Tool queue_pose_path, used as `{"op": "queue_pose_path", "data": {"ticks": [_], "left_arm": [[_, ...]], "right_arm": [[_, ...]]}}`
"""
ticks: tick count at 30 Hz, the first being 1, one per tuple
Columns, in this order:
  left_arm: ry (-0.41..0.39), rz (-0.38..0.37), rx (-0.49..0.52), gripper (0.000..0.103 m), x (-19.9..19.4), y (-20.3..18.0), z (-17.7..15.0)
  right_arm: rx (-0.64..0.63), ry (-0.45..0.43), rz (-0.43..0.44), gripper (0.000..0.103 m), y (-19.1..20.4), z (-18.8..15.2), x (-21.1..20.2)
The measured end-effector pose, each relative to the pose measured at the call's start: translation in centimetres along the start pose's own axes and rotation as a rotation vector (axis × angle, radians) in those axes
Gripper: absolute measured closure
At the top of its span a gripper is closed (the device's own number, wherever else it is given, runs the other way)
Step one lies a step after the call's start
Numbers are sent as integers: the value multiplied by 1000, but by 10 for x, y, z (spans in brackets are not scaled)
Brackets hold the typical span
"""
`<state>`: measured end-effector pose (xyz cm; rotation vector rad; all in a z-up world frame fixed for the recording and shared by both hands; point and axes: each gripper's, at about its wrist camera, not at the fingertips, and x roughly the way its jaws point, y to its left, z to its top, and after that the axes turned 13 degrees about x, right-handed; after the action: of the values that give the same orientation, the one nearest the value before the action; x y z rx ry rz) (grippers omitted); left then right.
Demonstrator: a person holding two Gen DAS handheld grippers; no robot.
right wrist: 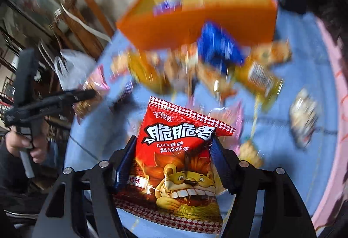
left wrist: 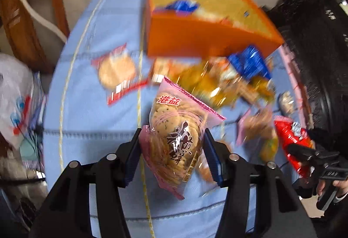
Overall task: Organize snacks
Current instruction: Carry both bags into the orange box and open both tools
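My left gripper point(left wrist: 173, 135) is shut on a pink cracker packet point(left wrist: 176, 135) and holds it above the blue cloth point(left wrist: 87, 107). My right gripper point(right wrist: 174, 144) is shut on a red noodle snack packet point(right wrist: 176, 164) with a lion on it, also lifted. The orange box point(left wrist: 195, 39) stands at the far side of the table, open at the top, with a blue packet point(left wrist: 181, 6) inside. The box also shows in the right wrist view point(right wrist: 184, 29). The right gripper with its red packet point(left wrist: 291, 140) shows at the right of the left wrist view.
A blurred pile of yellow, orange and blue packets point(left wrist: 228, 76) lies in front of the box. A red-edged cracker packet point(left wrist: 117, 72) lies alone to the left. More small packets point(right wrist: 304, 118) lie at the right. A wooden chair point(left wrist: 32, 20) and a white plastic bag point(left wrist: 15, 98) stand beyond the table's left edge.
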<state>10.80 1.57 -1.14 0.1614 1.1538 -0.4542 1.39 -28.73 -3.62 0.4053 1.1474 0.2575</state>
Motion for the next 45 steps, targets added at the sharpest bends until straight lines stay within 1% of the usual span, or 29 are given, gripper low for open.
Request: {"op": "queue_pose_path", "data": {"ticks": [2, 4, 5, 6, 8, 9, 10, 11, 14, 17, 19, 21, 22, 23, 24, 26, 27, 30, 32, 34, 37, 40, 41, 44, 45], "left_arm": [[-33, -11, 9, 50, -11, -3, 17], [-80, -1, 40, 50, -23, -9, 43], [-103, 10, 58, 49, -28, -12, 56], [-125, 23, 76, 49, -30, -16, 72], [-142, 41, 85, 49, -29, -19, 102], [-147, 24, 77, 48, -24, -19, 121], [-140, 0, 68, 48, -17, -18, 138], [-127, -3, 64, 48, -9, -18, 154], [-113, 18, 68, 48, 14, -17, 191], [-88, 16, 40, 47, 36, -14, 210], [-67, 15, 11, 46, 54, -11, 219], [-52, 22, -3, 41, 68, -11, 221], [-52, 32, -11, 37, 71, -10, 221], [-57, 57, -24, 20, 72, -8, 221], [-69, 84, -32, 9, 71, -8, 218], [-114, 123, -33, 9, 61, -7, 212], [-114, 124, -28, 9, 58, -6, 211], [-113, 136, -24, 9, 43, 0, 193], [-122, 144, -29, 9, 31, 3, 181], [-120, 144, -48, 8, 21, 9, 158], [-90, 137, -83, 8, 16, 12, 122], [-49, 133, -76, 7, 17, 5, 84], [-23, 128, -64, 7, 22, 0, 66], [45, 113, -17, 7, 35, -17, 28], [77, 104, 1, 7, 43, -24, 14]], "right_arm": [[-9, -78, 5, 36, 7, 17, -18], [-30, -169, 1, 36, 16, 38, -37], [-48, -223, -13, 36, 21, 54, -45], [-58, -251, -30, 36, 23, 66, -49], [-67, -314, -71, 36, 29, 97, -49], [-63, -330, -80, 36, 29, 108, -47], [-58, -341, -95, 35, 29, 121, -43], [-49, -346, -119, 35, 28, 139, -34], [-16, -330, -133, 35, 17, 178, -13], [20, -314, -140, 35, 2, 198, 8], [43, -314, -146, 35, 0, 208, 27], [65, -308, -137, 34, -1, 217, 38], [79, -307, -139, 33, -2, 219, 44], [97, -314, -144, 31, -4, 222, 48], [103, -319, -147, 28, -4, 221, 47], [113, -351, -154, 23, -4, 215, 42], [110, -359, -148, 22, -4, 208, 36], [118, -333, -122, 22, -9, 190, 25], [127, -324, -108, 18, -15, 167, 15], [137, -316, -116, 13, -21, 146, 9], [132, -264, -168, 13, -33, 102, 7], [163, -205, -192, 13, -48, 58, 7], [173, -192, -196, 12, -52, 48, 7], [202, -118, -221, 12, -67, 8, 14], [213, -104, -228, 12, -70, 0, 16]]}}
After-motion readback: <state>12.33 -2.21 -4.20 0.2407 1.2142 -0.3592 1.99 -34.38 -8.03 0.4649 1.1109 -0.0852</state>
